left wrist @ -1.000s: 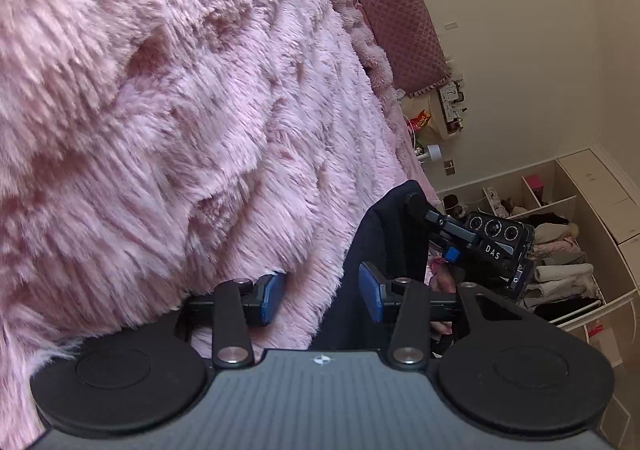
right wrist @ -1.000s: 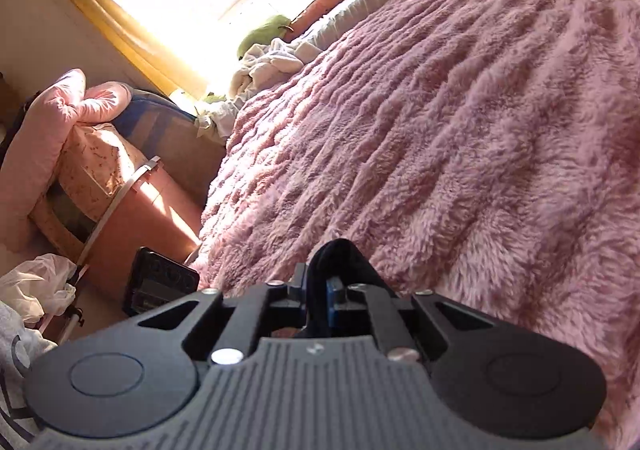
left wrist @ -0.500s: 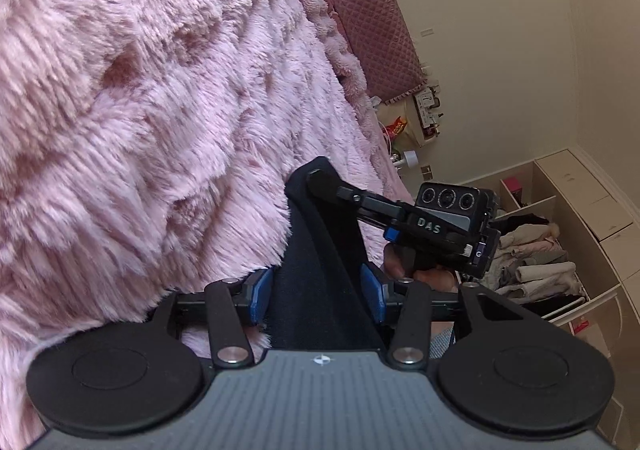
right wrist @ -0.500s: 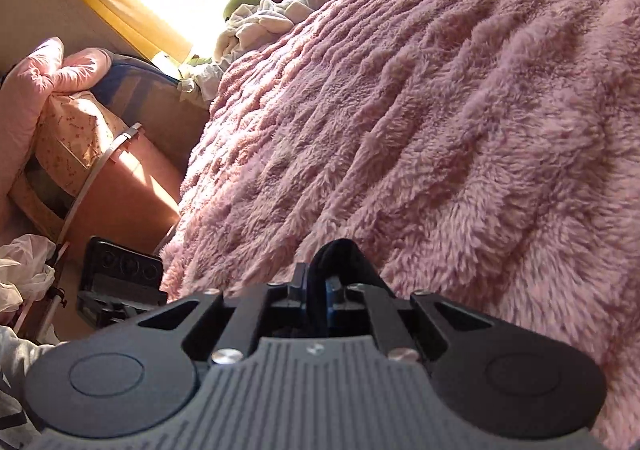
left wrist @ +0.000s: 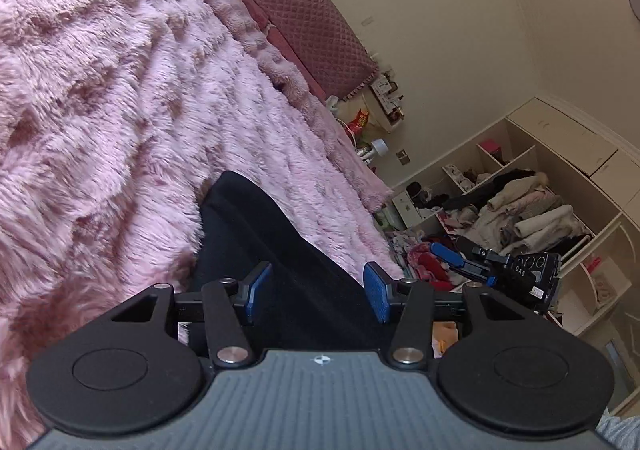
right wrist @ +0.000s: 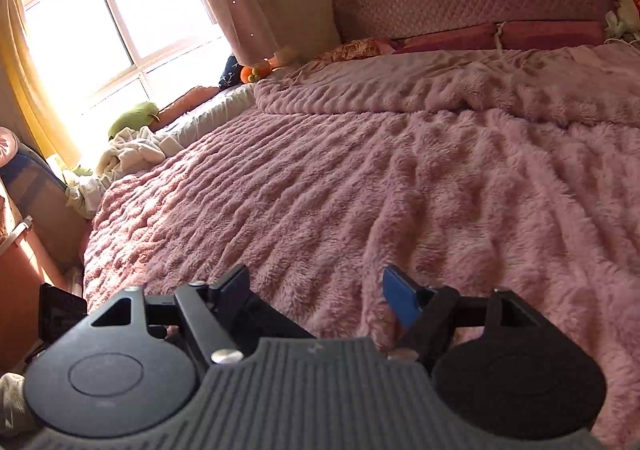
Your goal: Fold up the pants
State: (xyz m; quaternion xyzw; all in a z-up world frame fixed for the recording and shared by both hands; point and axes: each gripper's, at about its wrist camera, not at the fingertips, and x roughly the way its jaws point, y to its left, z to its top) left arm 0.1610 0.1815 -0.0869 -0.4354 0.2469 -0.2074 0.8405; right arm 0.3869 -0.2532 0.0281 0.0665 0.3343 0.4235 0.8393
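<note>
pants (left wrist: 276, 250) on blanket (left wrist: 120, 109), fold unfinished by my guess | left gripper (left wrist: 316, 292) spread wide, straddling cloth, gripping nothing | right gripper (right wrist: 316, 292) gaping, empty

Left wrist view: mounted low behind the left gripper (left wrist: 316, 296), close over the pink fluffy blanket (left wrist: 112, 121), facing along the bed's side toward the quilted headboard (left wrist: 304, 9) and open wardrobe shelves (left wrist: 532, 209) (right gripper (left wrist: 456, 258) visible off the bed edge). Right wrist view: set behind the right gripper (right wrist: 316, 298), low at the bed's foot, looking up the blanket (right wrist: 360, 185) toward headboard (right wrist: 472, 5) and window (right wrist: 108, 21). Shared: blanket, headboard.
</note>
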